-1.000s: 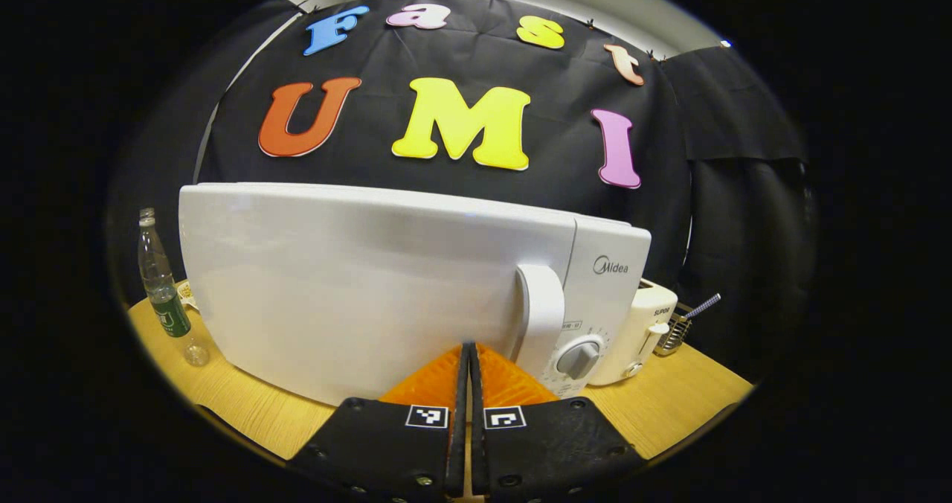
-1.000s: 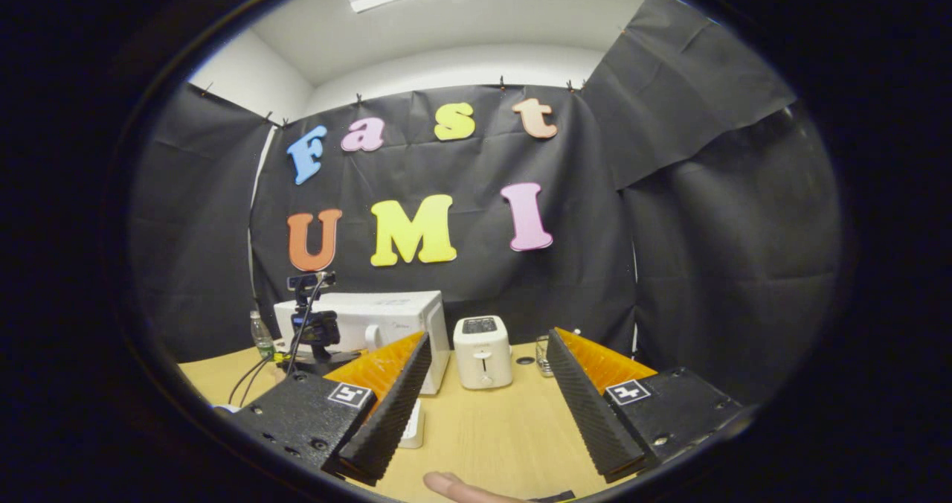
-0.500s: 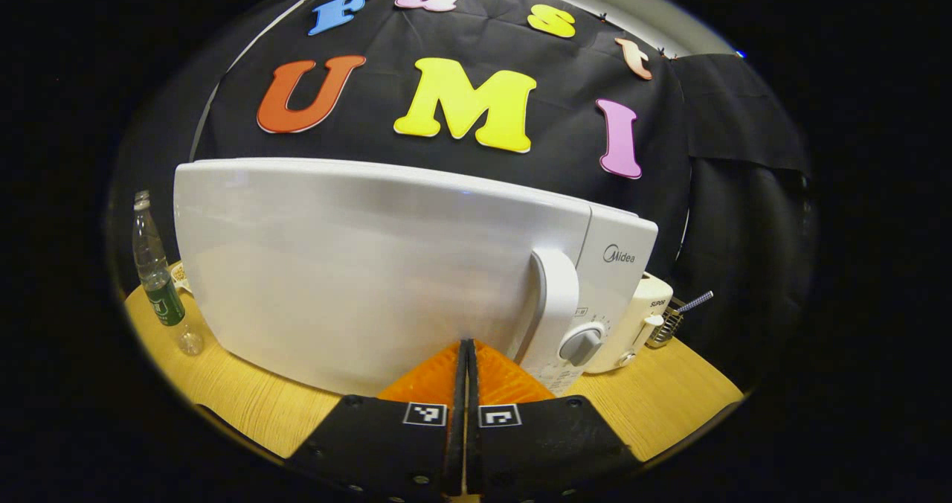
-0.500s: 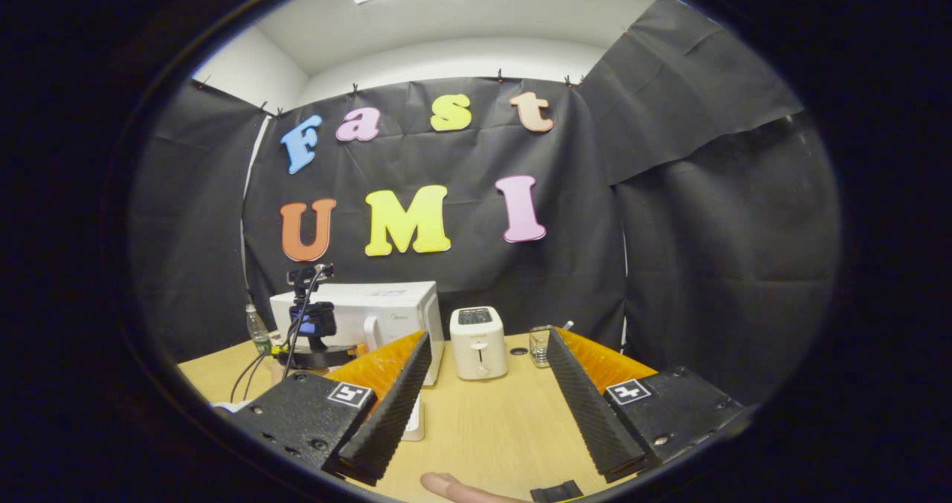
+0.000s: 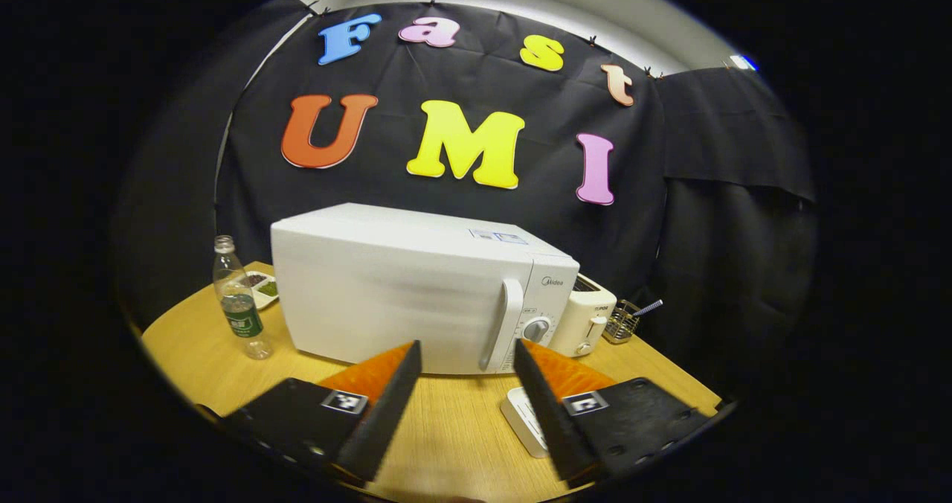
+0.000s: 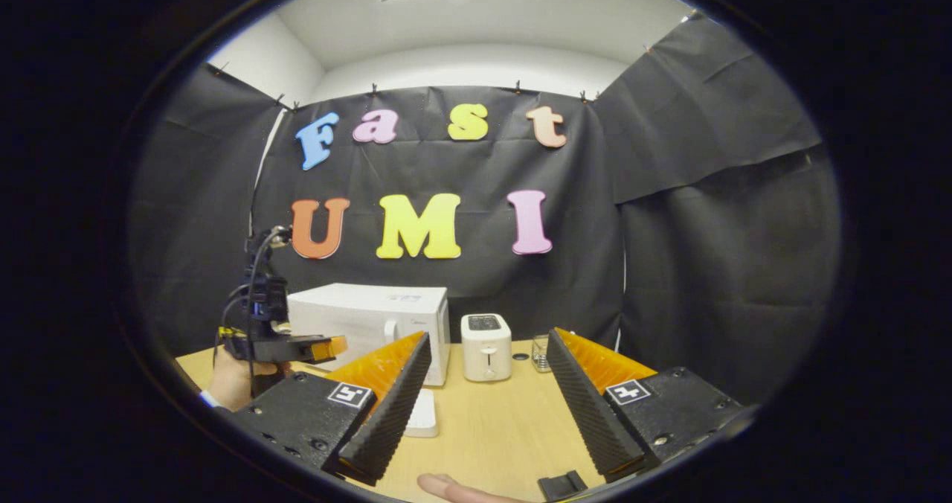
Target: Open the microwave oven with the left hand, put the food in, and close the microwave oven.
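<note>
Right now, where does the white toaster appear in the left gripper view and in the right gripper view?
Left gripper view: the toaster stands right of centre on the wooden table, close beside the right end of the microwave oven.
Right gripper view: the toaster stands near the centre, just right of the microwave oven, seen between this gripper's fingers.
Shared landmark: the microwave oven, always on the toaster's left.
</note>
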{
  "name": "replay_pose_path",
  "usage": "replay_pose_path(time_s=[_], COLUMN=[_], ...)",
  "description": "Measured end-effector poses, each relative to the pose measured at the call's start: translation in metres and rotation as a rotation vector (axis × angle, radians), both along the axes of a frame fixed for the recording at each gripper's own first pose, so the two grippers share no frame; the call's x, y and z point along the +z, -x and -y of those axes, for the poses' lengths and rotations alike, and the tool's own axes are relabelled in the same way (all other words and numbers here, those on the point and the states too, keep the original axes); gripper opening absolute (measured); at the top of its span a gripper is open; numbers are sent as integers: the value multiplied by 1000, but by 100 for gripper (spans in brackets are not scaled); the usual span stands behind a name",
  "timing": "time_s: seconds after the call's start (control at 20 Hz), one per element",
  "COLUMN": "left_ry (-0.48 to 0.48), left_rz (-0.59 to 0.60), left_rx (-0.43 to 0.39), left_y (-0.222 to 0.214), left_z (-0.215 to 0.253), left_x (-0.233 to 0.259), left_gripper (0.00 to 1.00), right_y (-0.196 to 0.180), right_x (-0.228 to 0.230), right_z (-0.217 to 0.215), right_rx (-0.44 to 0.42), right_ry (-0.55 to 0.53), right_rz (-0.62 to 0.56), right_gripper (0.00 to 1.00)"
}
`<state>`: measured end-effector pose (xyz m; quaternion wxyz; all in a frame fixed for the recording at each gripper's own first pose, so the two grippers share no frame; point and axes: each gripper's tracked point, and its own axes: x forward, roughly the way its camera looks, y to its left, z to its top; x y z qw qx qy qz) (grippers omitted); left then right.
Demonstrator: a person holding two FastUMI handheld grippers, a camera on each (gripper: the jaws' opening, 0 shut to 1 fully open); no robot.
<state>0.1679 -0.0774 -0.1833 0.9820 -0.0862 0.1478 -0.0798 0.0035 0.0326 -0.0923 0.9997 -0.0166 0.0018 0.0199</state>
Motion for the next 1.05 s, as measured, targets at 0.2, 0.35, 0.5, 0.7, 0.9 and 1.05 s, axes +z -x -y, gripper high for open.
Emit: replay_pose_path(time_s=[0.2,0.35,0.5,0.7,0.9,1.05], left_ry=[-65,-105,-108,-140,-169,-162], left_rz=[35,84,170,211,191,231], left_rx=[79,135,147,135,162,175], left_y=[44,70,98,135,159,166], left_z=[-26,-41,-47,-50,-63,-64], left_x=[35,61,91,100,99,111], left_gripper=[93,93,93,93,93,93], right_y=[6,8,7,3,0,-5], right_x=[9,11,10,4,0,-10], right_z=[-14,-17,-12,-7,-6,-2], right_rx=[12,10,-4,-13,-10,-23], right_ry=[16,9,-4,-19,-35,-55], right_rz=[20,31,29,5,-2,-26], right_gripper=[88,88,99,99,99,99])
